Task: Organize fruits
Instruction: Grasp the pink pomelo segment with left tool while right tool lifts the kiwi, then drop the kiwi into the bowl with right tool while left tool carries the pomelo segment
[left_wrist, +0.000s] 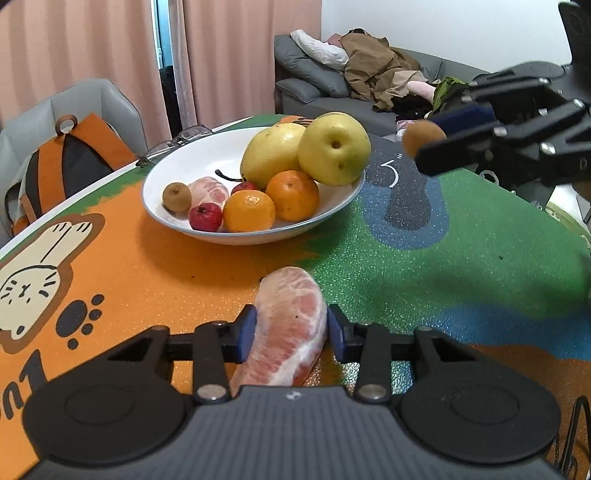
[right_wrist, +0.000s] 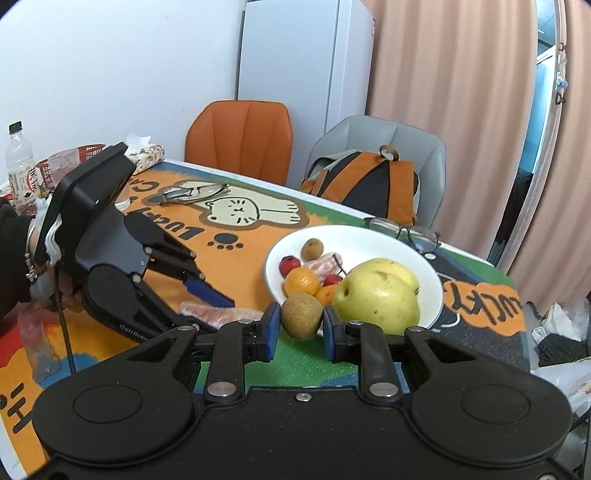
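Observation:
A white bowl (left_wrist: 173, 173) on the colourful table mat holds two big yellow pears (left_wrist: 334, 147), two oranges (left_wrist: 291, 195), small red fruits (left_wrist: 205, 218), a pomelo segment (left_wrist: 208, 190) and a small brown fruit (left_wrist: 177, 196). My left gripper (left_wrist: 291, 332) is shut on a peeled pomelo segment (left_wrist: 291, 321) that rests on the mat in front of the bowl. My right gripper (right_wrist: 299, 325) is shut on a small brown round fruit (right_wrist: 301, 315) and holds it in the air near the bowl's (right_wrist: 424, 266) near rim; it also shows in the left wrist view (left_wrist: 423, 138).
Two pairs of glasses (right_wrist: 195, 192) (right_wrist: 410, 230) lie on the table. A backpack (right_wrist: 365, 188) sits on a grey chair beside an orange chair (right_wrist: 240, 136). A bottle (right_wrist: 18, 166) and red baskets (right_wrist: 86, 151) stand at the table's far left end. A sofa (left_wrist: 332, 81) stands behind.

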